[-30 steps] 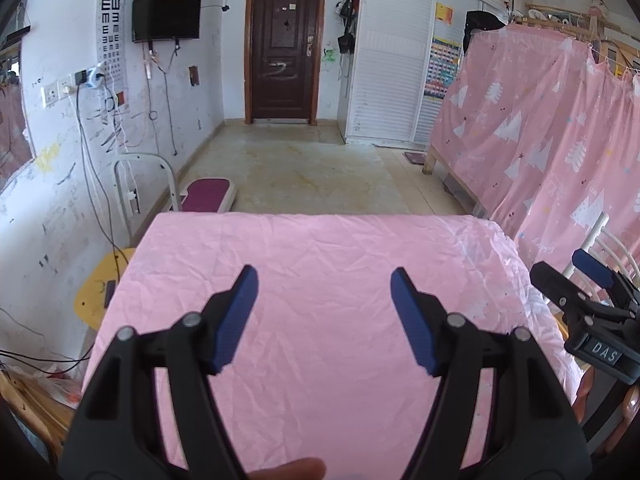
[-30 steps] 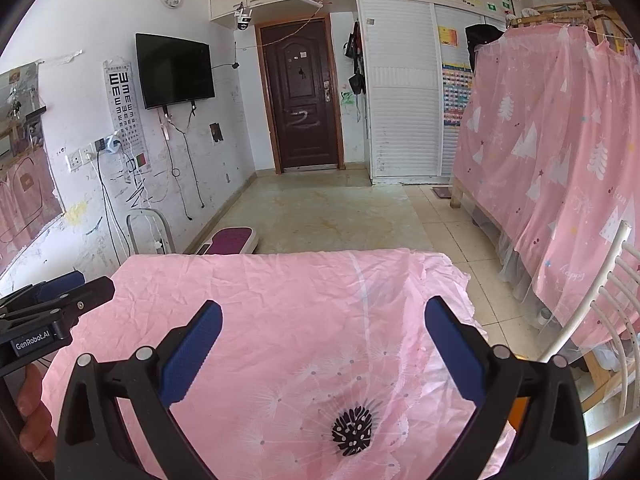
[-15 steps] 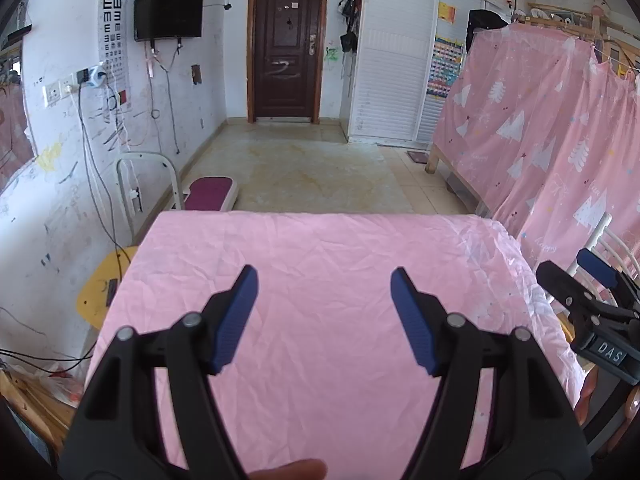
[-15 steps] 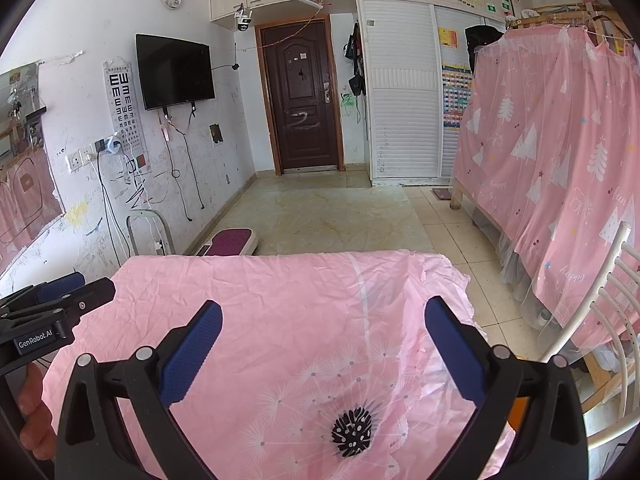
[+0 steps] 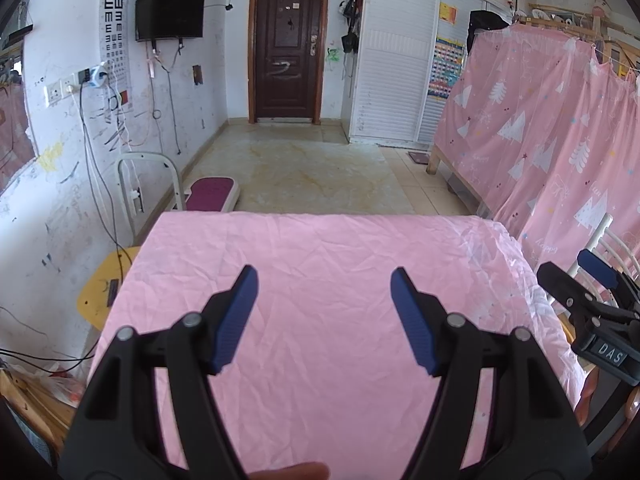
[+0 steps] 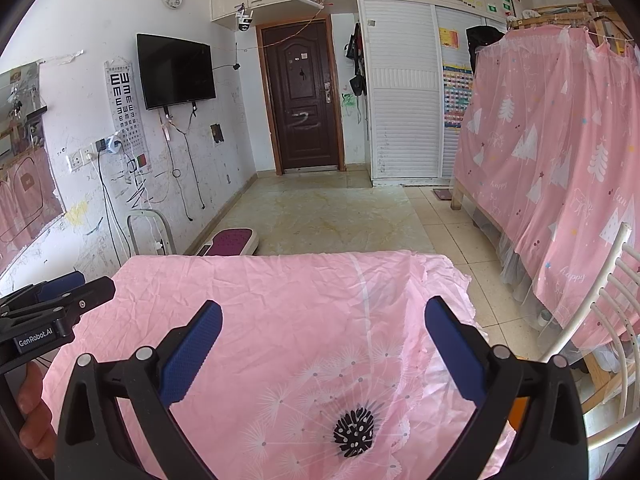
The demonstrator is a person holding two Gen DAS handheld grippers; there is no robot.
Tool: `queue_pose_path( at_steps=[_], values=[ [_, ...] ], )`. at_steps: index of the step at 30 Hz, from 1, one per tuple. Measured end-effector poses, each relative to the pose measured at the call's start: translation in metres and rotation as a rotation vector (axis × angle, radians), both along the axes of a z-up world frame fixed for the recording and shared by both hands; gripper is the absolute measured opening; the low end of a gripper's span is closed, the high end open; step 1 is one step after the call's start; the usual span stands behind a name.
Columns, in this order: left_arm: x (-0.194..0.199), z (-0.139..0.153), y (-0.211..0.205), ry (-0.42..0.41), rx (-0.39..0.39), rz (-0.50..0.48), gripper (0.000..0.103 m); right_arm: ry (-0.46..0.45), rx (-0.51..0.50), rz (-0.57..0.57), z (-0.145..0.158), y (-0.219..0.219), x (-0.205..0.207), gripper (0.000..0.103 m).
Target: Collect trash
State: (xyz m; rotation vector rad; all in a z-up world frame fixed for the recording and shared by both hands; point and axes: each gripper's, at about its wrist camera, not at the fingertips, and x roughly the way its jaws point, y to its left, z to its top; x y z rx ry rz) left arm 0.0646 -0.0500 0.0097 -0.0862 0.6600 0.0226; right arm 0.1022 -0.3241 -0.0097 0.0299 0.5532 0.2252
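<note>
Left black two-finger gripper with blue pads (image 5: 323, 300), jaws wide apart, nothing between, above crumpled pink cloth-covered tabletop (image 5: 320, 248). Right black two-finger gripper with blue pads (image 6: 323, 334), likewise wide and empty, over the near right corner's dandelion print (image 6: 354, 432). Trash: cannot tell where.

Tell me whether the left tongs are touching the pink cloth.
Cannot tell. The left wrist view shows the left tongs open with the pink cloth behind them, but neither contact nor gap is plain.
</note>
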Motion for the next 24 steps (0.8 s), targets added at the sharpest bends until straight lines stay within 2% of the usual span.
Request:
queue_pose_path(
  at_steps=[24],
  values=[
    [0.0033,-0.0009,0.0079,0.006,0.002,0.01,0.066,0.008,-0.01,0.007,-0.0021,0.0055,0.0038,0.091]
  ],
)
